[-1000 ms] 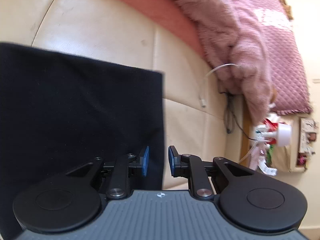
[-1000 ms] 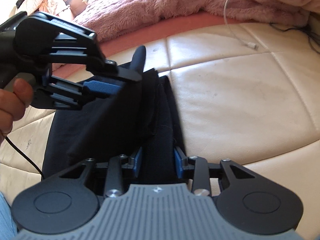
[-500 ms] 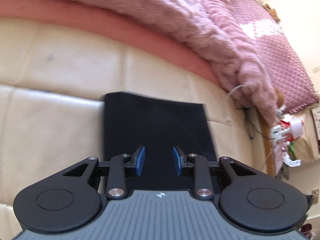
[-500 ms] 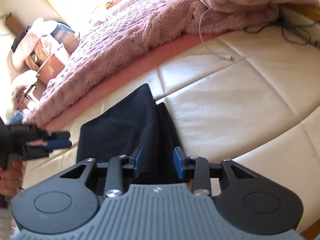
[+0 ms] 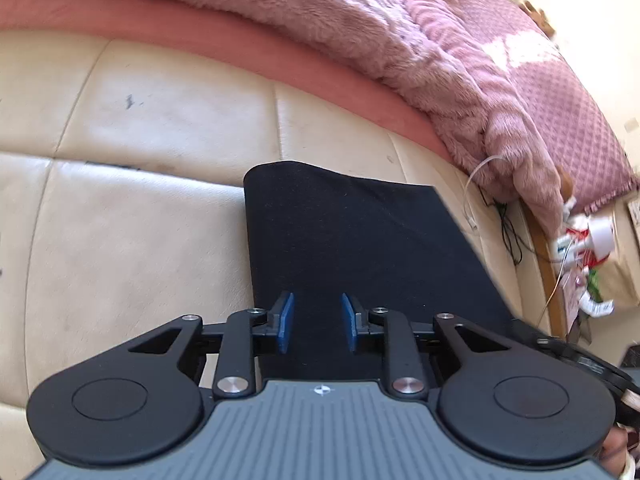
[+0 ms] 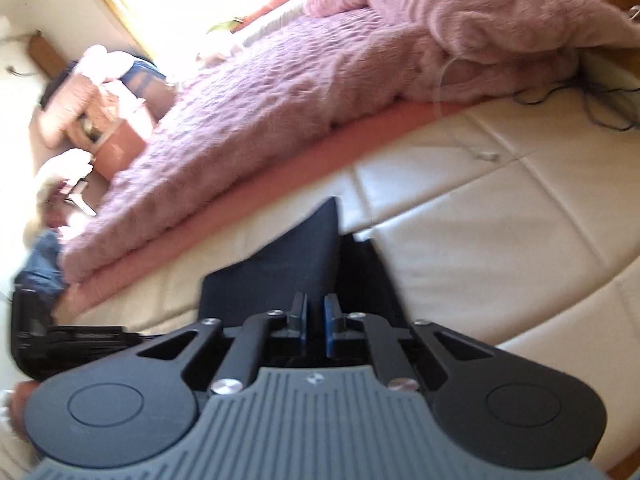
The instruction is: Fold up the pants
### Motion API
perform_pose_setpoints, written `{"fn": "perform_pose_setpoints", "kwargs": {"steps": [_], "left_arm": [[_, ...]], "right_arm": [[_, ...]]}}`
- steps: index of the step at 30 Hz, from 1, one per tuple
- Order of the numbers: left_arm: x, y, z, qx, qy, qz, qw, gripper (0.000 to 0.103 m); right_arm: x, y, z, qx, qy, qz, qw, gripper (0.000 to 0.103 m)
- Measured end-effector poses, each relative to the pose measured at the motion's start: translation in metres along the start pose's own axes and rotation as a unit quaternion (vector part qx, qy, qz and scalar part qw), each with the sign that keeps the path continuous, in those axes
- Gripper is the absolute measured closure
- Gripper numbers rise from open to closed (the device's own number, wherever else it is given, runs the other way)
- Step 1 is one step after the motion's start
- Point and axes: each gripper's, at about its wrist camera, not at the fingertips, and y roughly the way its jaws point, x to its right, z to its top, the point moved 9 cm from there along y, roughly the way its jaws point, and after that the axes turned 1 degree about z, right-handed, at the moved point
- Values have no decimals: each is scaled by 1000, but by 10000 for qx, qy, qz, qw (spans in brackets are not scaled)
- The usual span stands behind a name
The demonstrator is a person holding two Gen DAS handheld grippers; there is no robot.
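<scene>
The black pants [image 5: 360,240] lie folded into a flat rectangle on the cream leather cushion [image 5: 120,240]. My left gripper [image 5: 316,322] is open and empty, hovering above the near edge of the pants. In the right wrist view the pants [image 6: 288,268] show a raised fold on their right side. My right gripper [image 6: 314,330] has its blue pads nearly together with a narrow gap, above the near end of the pants; nothing shows between the pads. The left gripper [image 6: 60,340] is visible at the left edge there.
A pink fleece blanket [image 5: 360,32] and a pink mattress edge [image 5: 160,28] run behind the cushion. A white charging cable [image 5: 472,200] and black cords [image 5: 508,232] lie at the right. Clutter [image 5: 580,256] sits on a side table. Boxes and pillows [image 6: 100,112] stand at far left.
Both grippers have pulled back and risen away from the pants, which now lie flat and released. My right gripper's pads have closed from wide apart to nearly together. The left gripper has opened wider.
</scene>
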Motion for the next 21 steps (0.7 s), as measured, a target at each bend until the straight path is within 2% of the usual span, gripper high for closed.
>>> {"fn": "perform_pose_setpoints", "kwargs": {"steps": [3, 6, 8, 9, 10, 14, 16, 17, 18, 21], "left_arm": [[2, 10, -3, -25, 139, 9, 9999, 79], [2, 20, -4, -41, 254, 118, 9996, 83], [-2, 27, -5, -86, 315, 299, 9990, 90], [-5, 31, -6, -119, 334, 377, 9987, 97], [-7, 35, -7, -141, 355, 422, 9984, 97], [-10, 34, -7, -163, 276, 321, 9990, 97], [-5, 24, 0, -37, 389, 212, 9990, 96], [-4, 18, 5, 74, 448, 172, 9988, 94], [-3, 12, 12, 188, 513, 160, 9984, 94], [-6, 9, 35, 423, 575, 250, 9971, 94]], "right_arm": [[27, 30, -22, -465, 218, -318, 9982, 100], [37, 40, -29, -544, 339, -427, 9970, 100], [41, 45, -31, -628, 327, -486, 9963, 101], [43, 48, -33, -695, 275, -549, 9957, 101], [45, 50, -37, -746, 230, -585, 9952, 101], [45, 49, -39, -775, 155, -583, 9952, 101], [41, 44, -35, -776, 47, -583, 9953, 97], [38, 39, -30, -721, -53, -598, 9956, 95], [34, 34, -24, -633, -168, -610, 9960, 87], [22, 21, 0, -270, -482, -579, 9968, 86]]}}
